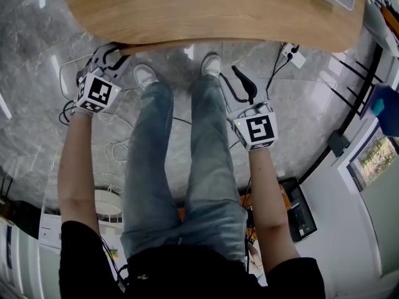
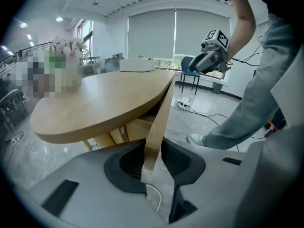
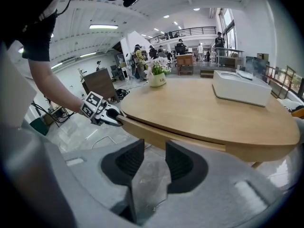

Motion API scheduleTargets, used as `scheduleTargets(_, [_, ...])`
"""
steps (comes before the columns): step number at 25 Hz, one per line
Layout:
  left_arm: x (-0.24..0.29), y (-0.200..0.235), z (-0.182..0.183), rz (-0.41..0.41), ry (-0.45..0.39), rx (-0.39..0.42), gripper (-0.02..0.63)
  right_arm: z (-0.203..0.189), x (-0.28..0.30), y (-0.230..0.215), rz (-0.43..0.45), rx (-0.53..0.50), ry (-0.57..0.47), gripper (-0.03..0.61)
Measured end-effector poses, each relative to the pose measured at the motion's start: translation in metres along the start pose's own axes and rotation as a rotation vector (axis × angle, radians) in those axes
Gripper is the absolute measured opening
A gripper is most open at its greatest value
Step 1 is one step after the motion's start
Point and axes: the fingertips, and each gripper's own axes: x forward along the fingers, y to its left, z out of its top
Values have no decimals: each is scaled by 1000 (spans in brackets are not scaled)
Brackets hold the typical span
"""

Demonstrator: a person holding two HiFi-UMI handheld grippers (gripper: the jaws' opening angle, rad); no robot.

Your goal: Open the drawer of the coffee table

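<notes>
Left gripper (image 2: 153, 151) tight on drawer front (image 2: 161, 113); right gripper (image 3: 154, 148) half-open, empty, near table (image 3: 199, 108).

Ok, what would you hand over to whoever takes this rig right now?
Left gripper: jaws closed on the thin end of the drawer front, just under the coffee table top.
Right gripper: jaws apart, nothing between them, held short of the table edge.
Done: grip on the drawer front taken.
Left: pull the drawer out. In the head view nothing sticks out past the top yet.
</notes>
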Motion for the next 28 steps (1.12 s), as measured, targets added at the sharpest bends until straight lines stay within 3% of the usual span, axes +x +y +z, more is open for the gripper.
scheduleTargets(6, [1,0,-1,-7,15,-7,115,-10,11,-30,-61,-55,48,230])
scheduleTargets(9, [2,-1,-2,-16,21,-3,114,-24,19,-59,-120,-87,94,307])
scheduleTargets(13, [1,1,3,-14,21,3,114,-41,27,-104,-204,-81,152,358])
scheduleTargets(19, [5,2,10,-15,23,14,115,-66,41,-139,-198,-72,219,373])
scheduleTargets(25, [5,0,0,-14,49,-19,115,-70,59,-143,-129,-72,176,373])
scheduleTargets(28, [5,2,3,-11,52,-15,117,-69,62,-143,-116,-79,126,341])
